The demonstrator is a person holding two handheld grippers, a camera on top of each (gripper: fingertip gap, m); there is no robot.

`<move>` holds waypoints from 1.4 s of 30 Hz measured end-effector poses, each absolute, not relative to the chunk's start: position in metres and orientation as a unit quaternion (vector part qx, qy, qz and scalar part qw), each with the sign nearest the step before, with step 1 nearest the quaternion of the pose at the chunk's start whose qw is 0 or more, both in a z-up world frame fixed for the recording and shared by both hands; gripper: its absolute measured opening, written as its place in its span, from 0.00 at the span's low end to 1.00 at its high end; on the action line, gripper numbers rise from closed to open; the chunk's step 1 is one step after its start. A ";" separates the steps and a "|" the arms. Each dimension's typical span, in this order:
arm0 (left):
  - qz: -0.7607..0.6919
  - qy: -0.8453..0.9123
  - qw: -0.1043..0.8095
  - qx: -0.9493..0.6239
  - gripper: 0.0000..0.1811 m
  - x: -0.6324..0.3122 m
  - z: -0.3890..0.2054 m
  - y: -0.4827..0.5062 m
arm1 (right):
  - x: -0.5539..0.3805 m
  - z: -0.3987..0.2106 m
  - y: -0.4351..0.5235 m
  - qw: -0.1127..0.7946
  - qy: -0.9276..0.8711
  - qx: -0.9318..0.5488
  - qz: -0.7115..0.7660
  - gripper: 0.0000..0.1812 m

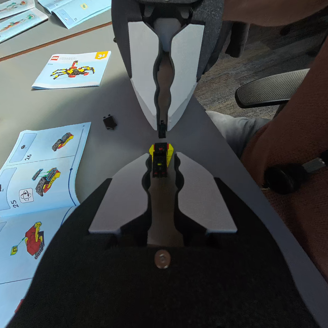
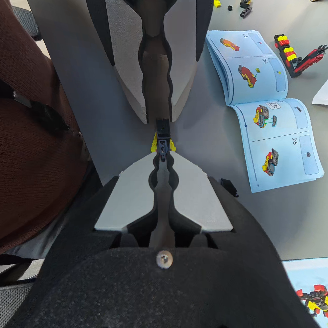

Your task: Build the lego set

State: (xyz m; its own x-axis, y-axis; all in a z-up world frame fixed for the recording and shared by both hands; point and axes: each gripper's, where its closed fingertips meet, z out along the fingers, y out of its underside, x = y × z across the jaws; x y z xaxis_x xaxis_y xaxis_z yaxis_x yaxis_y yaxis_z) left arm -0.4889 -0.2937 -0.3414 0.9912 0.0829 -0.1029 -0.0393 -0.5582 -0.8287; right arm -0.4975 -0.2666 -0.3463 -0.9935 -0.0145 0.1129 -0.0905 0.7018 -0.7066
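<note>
My left gripper (image 1: 161, 157) is shut on a small black, yellow and red Lego sub-assembly (image 1: 160, 160) and holds it above the grey table (image 1: 71, 106). My right gripper (image 1: 161, 126) comes in from the far side, tip to tip, shut on a small black piece (image 1: 161, 132). A narrow gap shows between piece and sub-assembly. In the right wrist view my right gripper (image 2: 162, 154) holds the black piece (image 2: 163, 149) right against the sub-assembly (image 2: 163, 131), which the left gripper (image 2: 159, 122) holds. Yellow wedges (image 2: 154, 146) stick out beside it.
A loose black piece (image 1: 109, 122) lies on the table to the left. An open instruction booklet (image 1: 44, 168) and a closed one (image 1: 72, 71) lie nearby. A built red, yellow and black part (image 2: 298, 56) and loose bricks (image 2: 245, 8) sit beyond the open booklet (image 2: 266, 115). The person's brown sleeve (image 2: 35, 142) is at the table edge. Both grippers' tips are close together, under 4 cm apart.
</note>
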 end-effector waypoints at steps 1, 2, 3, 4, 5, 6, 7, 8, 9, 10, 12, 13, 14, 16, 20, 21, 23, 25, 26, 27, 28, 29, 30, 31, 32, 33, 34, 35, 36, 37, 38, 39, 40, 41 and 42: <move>0.061 -0.012 0.462 -0.885 0.13 -0.490 -0.346 -0.292 | -0.498 -0.350 -0.268 0.053 -0.926 0.035 0.373 0.04; 0.056 -0.010 0.458 -0.887 0.13 -0.490 -0.349 -0.290 | -0.500 -0.353 -0.269 0.059 -0.930 0.043 0.361 0.04; 0.050 -0.006 0.458 -0.887 0.12 -0.489 -0.350 -0.287 | -0.500 -0.357 -0.270 0.060 -0.934 0.049 0.348 0.04; 0.048 -0.005 0.459 -0.887 0.12 -0.489 -0.351 -0.285 | -0.499 -0.361 -0.270 0.058 -0.938 0.055 0.336 0.04; 0.051 -0.006 0.457 -0.888 0.12 -0.491 -0.352 -0.285 | -0.499 -0.363 -0.271 0.059 -0.940 0.059 0.331 0.04; 0.052 -0.006 0.454 -0.889 0.11 -0.492 -0.353 -0.284 | -0.497 -0.365 -0.271 0.055 -0.941 0.061 0.328 0.04; 0.053 -0.007 0.455 -0.889 0.10 -0.493 -0.353 -0.284 | -0.497 -0.366 -0.272 0.053 -0.942 0.059 0.326 0.04; 0.051 -0.009 0.457 -0.888 0.08 -0.493 -0.353 -0.284 | -0.498 -0.366 -0.272 0.053 -0.942 0.057 0.325 0.04; 0.050 -0.011 0.459 -0.887 0.08 -0.494 -0.353 -0.284 | -0.498 -0.366 -0.272 0.052 -0.943 0.057 0.324 0.04; 0.050 -0.014 0.460 -0.886 0.07 -0.495 -0.353 -0.283 | -0.498 -0.366 -0.272 0.052 -0.944 0.056 0.321 0.04; 0.050 -0.015 0.459 -0.887 0.07 -0.495 -0.353 -0.283 | -0.498 -0.366 -0.272 0.052 -0.947 0.057 0.312 0.04; 0.053 -0.013 0.456 -0.888 0.07 -0.496 -0.353 -0.283 | -0.498 -0.366 -0.272 0.052 -0.948 0.058 0.308 0.04; 0.057 -0.010 0.455 -0.888 0.07 -0.496 -0.354 -0.283 | -0.498 -0.366 -0.273 0.052 -0.950 0.059 0.304 0.04; 0.059 -0.009 0.455 -0.888 0.07 -0.496 -0.354 -0.283 | -0.498 -0.366 -0.273 0.053 -0.952 0.065 0.295 0.04; 0.055 -0.012 0.460 -0.886 0.07 -0.498 -0.354 -0.284 | -0.499 -0.366 -0.273 0.045 -0.956 0.055 0.285 0.04; 0.055 -0.013 0.460 -0.886 0.07 -0.498 -0.354 -0.284 | -0.499 -0.367 -0.274 0.041 -0.957 0.052 0.283 0.04; 0.056 -0.013 0.460 -0.886 0.07 -0.498 -0.354 -0.284 | -0.500 -0.366 -0.274 0.034 -0.958 0.043 0.282 0.05; 0.055 -0.014 0.461 -0.886 0.07 -0.498 -0.354 -0.284 | -0.500 -0.367 -0.274 0.022 -0.959 0.033 0.282 0.06; 0.056 -0.013 0.461 -0.886 0.07 -0.498 -0.354 -0.284 | -0.500 -0.366 -0.274 0.016 -0.959 0.028 0.283 0.06; 0.057 -0.012 0.461 -0.886 0.07 -0.499 -0.354 -0.284 | -0.501 -0.367 -0.273 0.014 -0.959 0.026 0.282 0.07; 0.058 -0.012 0.461 -0.886 0.07 -0.499 -0.354 -0.284 | -0.501 -0.366 -0.273 0.014 -0.959 0.024 0.282 0.07; 0.058 -0.012 0.461 -0.886 0.07 -0.499 -0.354 -0.284 | -0.499 -0.367 -0.272 0.011 -0.960 0.024 0.279 0.08; 0.058 -0.012 0.461 -0.886 0.07 -0.499 -0.354 -0.284 | -0.498 -0.367 -0.271 0.009 -0.961 0.023 0.276 0.08; 0.058 -0.012 0.461 -0.886 0.07 -0.499 -0.354 -0.284 | -0.497 -0.365 -0.270 0.007 -0.960 0.019 0.278 0.07; 0.058 -0.012 0.461 -0.886 0.07 -0.499 -0.354 -0.284 | -0.495 -0.363 -0.269 -0.003 -0.959 0.015 0.283 0.05; 0.060 -0.012 0.460 -0.886 0.07 -0.499 -0.354 -0.283 | -0.495 -0.359 -0.269 -0.008 -0.956 0.003 0.293 0.02; 0.061 -0.011 0.460 -0.886 0.07 -0.499 -0.354 -0.283 | -0.497 -0.355 -0.269 -0.009 -0.952 -0.013 0.306 0.01; 0.062 -0.011 0.460 -0.885 0.07 -0.499 -0.354 -0.283 | -0.500 -0.351 -0.270 -0.009 -0.948 -0.031 0.318 0.01; 0.062 -0.011 0.460 -0.886 0.07 -0.500 -0.354 -0.283 | -0.502 -0.349 -0.271 -0.008 -0.946 -0.043 0.321 0.01; 0.065 -0.012 0.460 -0.886 0.07 -0.501 -0.354 -0.284 | -0.503 -0.349 -0.272 -0.005 -0.947 -0.048 0.318 0.01; 0.066 -0.013 0.460 -0.885 0.07 -0.501 -0.354 -0.284 | -0.502 -0.350 -0.273 0.000 -0.949 -0.044 0.311 0.01; 0.066 -0.014 0.460 -0.886 0.07 -0.502 -0.354 -0.284 | -0.502 -0.353 -0.273 0.004 -0.951 -0.038 0.307 0.01; 0.064 -0.013 0.460 -0.886 0.07 -0.502 -0.354 -0.284 | -0.499 -0.355 -0.273 0.000 -0.952 -0.029 0.304 0.01; 0.064 -0.012 0.460 -0.886 0.07 -0.502 -0.354 -0.284 | -0.498 -0.357 -0.273 -0.004 -0.953 -0.025 0.303 0.01; 0.065 -0.011 0.460 -0.885 0.07 -0.502 -0.354 -0.284 | -0.499 -0.358 -0.273 -0.004 -0.952 -0.026 0.304 0.00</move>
State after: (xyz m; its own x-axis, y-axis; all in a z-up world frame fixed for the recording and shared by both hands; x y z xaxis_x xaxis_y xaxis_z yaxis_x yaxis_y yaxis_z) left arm -0.5018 -0.2842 -0.3539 0.9914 0.0787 -0.1043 -0.0401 -0.5765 -0.8161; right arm -0.4987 -0.2728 -0.3576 -0.9987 0.0468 -0.0225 0.0512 0.8141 -0.5785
